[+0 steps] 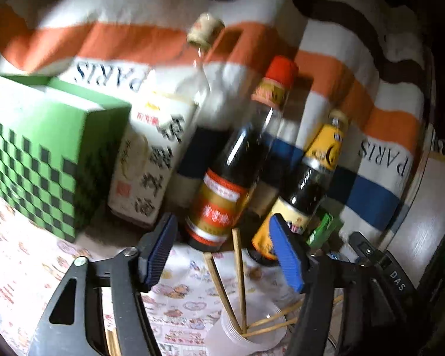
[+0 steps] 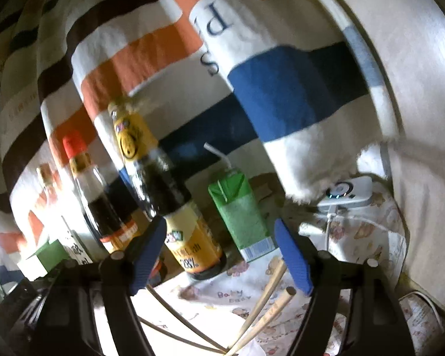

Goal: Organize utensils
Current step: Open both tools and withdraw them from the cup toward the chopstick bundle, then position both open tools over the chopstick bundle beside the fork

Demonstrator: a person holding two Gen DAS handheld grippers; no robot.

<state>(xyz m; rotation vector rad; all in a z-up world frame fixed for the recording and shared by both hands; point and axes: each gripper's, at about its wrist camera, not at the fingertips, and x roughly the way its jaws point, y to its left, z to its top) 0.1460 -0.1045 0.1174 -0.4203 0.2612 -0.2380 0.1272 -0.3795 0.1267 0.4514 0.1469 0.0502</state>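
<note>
Several wooden chopsticks [image 1: 238, 279] stand and lean in a clear plastic cup [image 1: 249, 330] on the patterned tablecloth. In the left wrist view my left gripper [image 1: 222, 255] hovers above the cup with its blue pads apart; two chopsticks rise between them, touching neither. In the right wrist view my right gripper [image 2: 222, 258] is open too, and the tops of chopsticks [image 2: 267, 299] poke up below and between its fingers without contact. The cup barely shows at that view's bottom edge.
Behind the cup stand sauce bottles: a red-capped one [image 1: 237, 160] and a yellow-labelled one [image 2: 163, 190]. A green checked box [image 1: 44, 154], a white carton [image 1: 151, 160] and a green drink carton with a straw [image 2: 240, 213] sit nearby. A striped towel [image 1: 252, 44] hangs behind. A white charger [image 2: 347, 192] lies right.
</note>
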